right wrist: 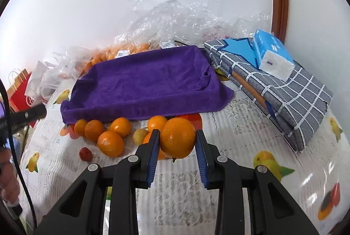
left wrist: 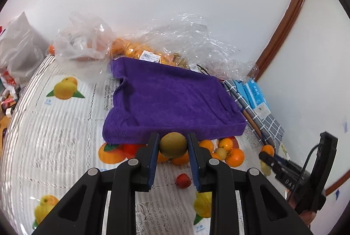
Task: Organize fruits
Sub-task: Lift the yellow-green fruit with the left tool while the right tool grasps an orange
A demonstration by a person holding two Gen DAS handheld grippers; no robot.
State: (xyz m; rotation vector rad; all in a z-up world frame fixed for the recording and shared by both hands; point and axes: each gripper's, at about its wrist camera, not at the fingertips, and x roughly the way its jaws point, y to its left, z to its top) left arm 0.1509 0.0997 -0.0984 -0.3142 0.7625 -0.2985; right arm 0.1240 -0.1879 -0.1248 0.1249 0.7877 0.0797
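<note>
Left wrist view shows the left tongs [left wrist: 172,145] pinching a round greenish-brown fruit [left wrist: 173,144] between their blue pads, held just in front of the near edge of a purple towel [left wrist: 172,99] draped over a tray-like shape on the worktop [left wrist: 61,121]. Below and beyond the held fruit lies a loose cluster of oranges [left wrist: 234,157], with a small yellowish fruit [left wrist: 221,152] among them and a small red fruit [left wrist: 183,180] lying apart, nearer the camera. At the right edge the right tongs [left wrist: 265,152] appear with an orange at their tip.

Right wrist view shows the right tongs [right wrist: 177,138] closed on a large orange [right wrist: 177,137], held near the towel's front edge [right wrist: 148,112]. To the left of it several oranges [right wrist: 110,143] sit on the patterned cloth, touching or just beside one another, with a pale yellow fruit [right wrist: 140,136] between them and the held orange, and the red fruit [right wrist: 85,154] a little apart on the left. Crumpled clear plastic bags [right wrist: 175,16] holding more oranges lie behind the towel against the wall. To the right rests a folded grey checked cloth [right wrist: 293,99] with a blue tissue pack [right wrist: 272,53] on top.
</note>
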